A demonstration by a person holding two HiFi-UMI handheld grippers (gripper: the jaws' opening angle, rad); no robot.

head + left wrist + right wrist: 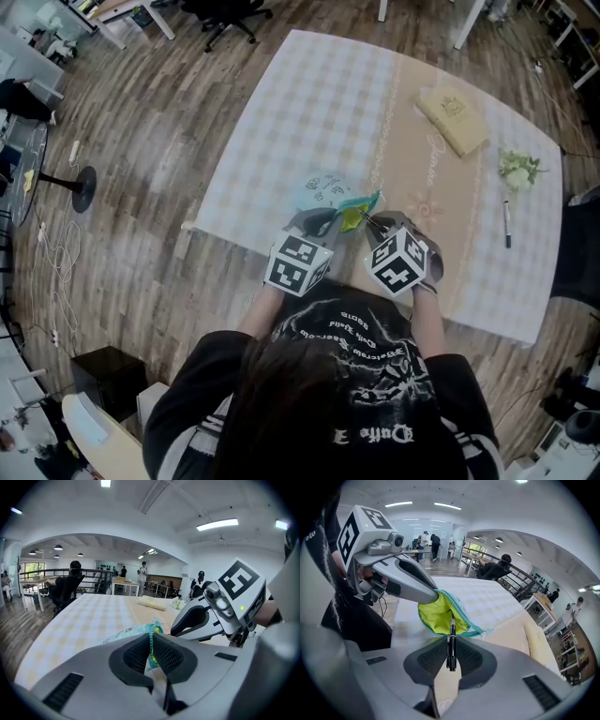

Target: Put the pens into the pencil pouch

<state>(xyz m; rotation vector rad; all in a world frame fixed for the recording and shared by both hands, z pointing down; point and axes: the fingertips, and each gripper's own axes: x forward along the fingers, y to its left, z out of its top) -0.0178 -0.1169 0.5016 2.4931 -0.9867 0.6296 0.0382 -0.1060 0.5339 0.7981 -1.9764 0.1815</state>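
A teal pencil pouch with a yellow-green lining lies near the table's front edge, its mouth held open. My left gripper is shut on the pouch's zipper edge; in the right gripper view it holds up the top rim. My right gripper is shut on a black pen, whose tip points into the open mouth. In the head view both grippers meet at the pouch. A second black pen lies far right on the cloth.
The table carries a checked cloth with a beige runner. On it are a tan book-like box at the back and a small bunch of white flowers to the right. Wooden floor surrounds the table; people sit at desks far behind.
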